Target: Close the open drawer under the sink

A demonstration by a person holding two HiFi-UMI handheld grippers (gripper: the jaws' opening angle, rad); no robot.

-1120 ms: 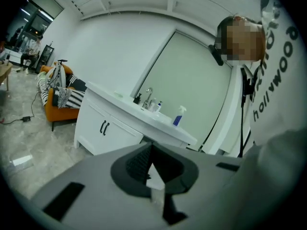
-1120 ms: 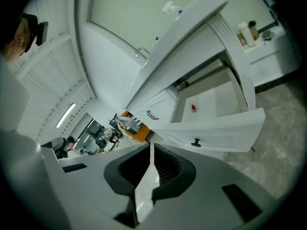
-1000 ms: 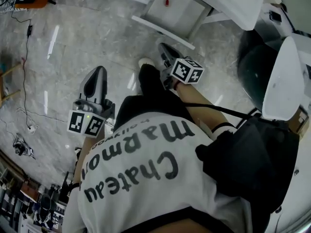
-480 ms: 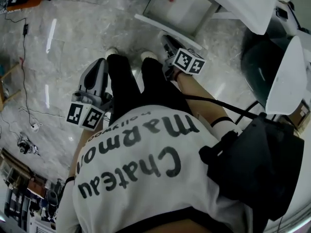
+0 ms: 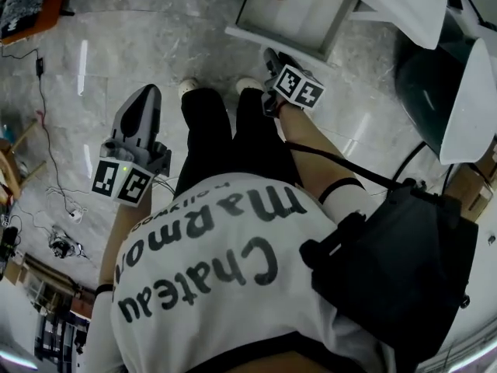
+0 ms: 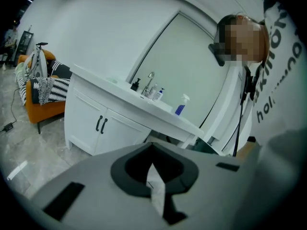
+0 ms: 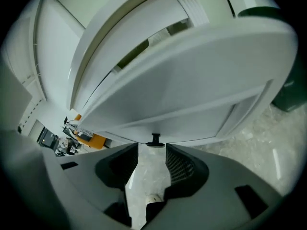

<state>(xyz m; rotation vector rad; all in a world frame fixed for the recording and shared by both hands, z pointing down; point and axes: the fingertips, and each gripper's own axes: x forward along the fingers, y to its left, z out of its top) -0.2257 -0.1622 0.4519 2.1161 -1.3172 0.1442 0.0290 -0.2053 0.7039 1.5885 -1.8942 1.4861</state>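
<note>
My empty right claw [image 7: 152, 151] has just been spreading, just short of the black handle [image 7: 155, 138] on the open drawer [image 7: 192, 90]. My left claw [image 6: 153, 152], well away, is pressed together.

Open drawer [image 5: 299, 10] stuck out at top of head view, ahead of person's shoes [image 5: 186, 88]. Right gripper [image 5: 272, 59] just before drawer front. Handle [image 7: 155, 139] just beyond jaw tips, in line with gap. Jaws had just been opening, nothing between them. Left gripper [image 5: 146, 95] left of legs, well apart from drawer. Cable [image 5: 39, 76] on floor further left. Bag [image 5: 396, 263] at person's right side. Left gripper view: faucet [image 6: 149, 82] and spray bottle [image 6: 180, 105] on counter [image 6: 120, 92], cabinet [image 6: 96, 123] beneath, chair [image 6: 41, 97] left of cabinet.
</note>
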